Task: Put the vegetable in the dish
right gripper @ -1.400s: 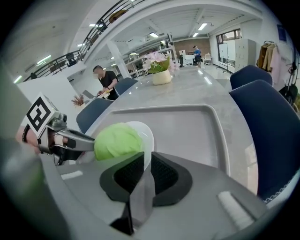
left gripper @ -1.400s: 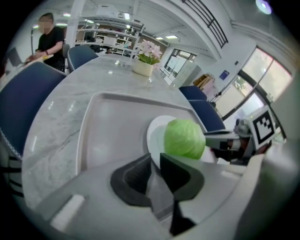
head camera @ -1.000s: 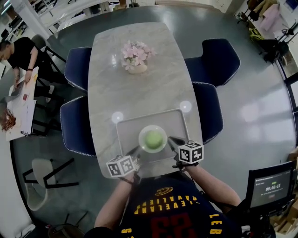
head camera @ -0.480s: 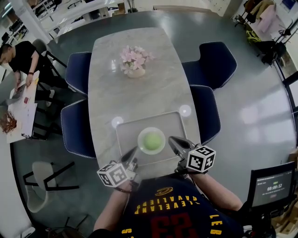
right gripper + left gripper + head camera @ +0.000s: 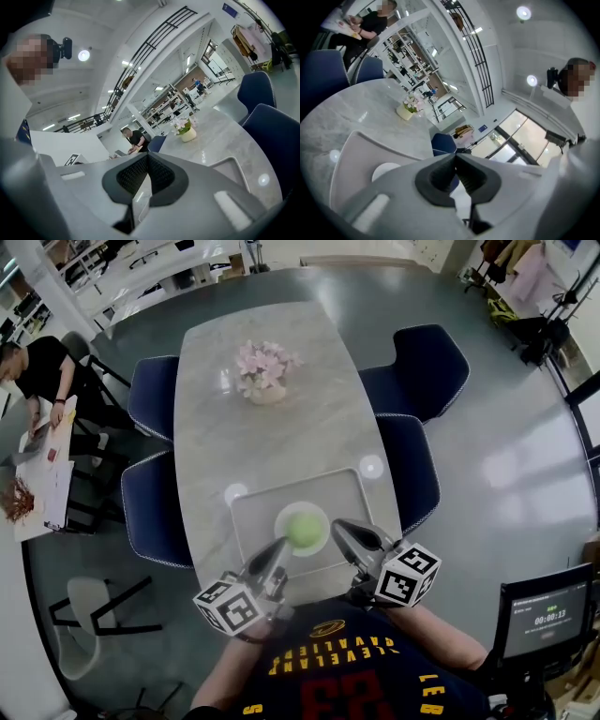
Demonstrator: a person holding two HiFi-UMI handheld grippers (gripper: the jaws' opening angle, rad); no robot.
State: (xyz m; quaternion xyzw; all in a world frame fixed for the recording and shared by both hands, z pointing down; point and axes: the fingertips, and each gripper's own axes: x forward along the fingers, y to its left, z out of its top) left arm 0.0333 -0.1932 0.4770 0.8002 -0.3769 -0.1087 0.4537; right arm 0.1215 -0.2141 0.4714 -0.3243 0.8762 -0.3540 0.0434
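A round green vegetable [image 5: 303, 528] lies in a white dish [image 5: 285, 517], which stands on a grey tray [image 5: 255, 514] at the near end of the marble table. My left gripper [image 5: 282, 545] hovers at the tray's near left, shut and empty, tilted upward. My right gripper [image 5: 337, 526] hovers at the tray's near right, also shut with nothing in it. In the left gripper view the shut jaws [image 5: 455, 157] rise above the dish [image 5: 383, 170] and tray [image 5: 350, 152]. In the right gripper view the shut jaws [image 5: 146, 157] point over the tray [image 5: 240, 172].
A pot of pink flowers [image 5: 263, 370] stands mid-table. Blue chairs [image 5: 148, 507] line both long sides. A person [image 5: 37, 367] sits at another table far left. A monitor [image 5: 546, 617] stands at my near right.
Both grippers have drawn back from the dish toward my body and tipped upward. The vegetable stays in the dish.
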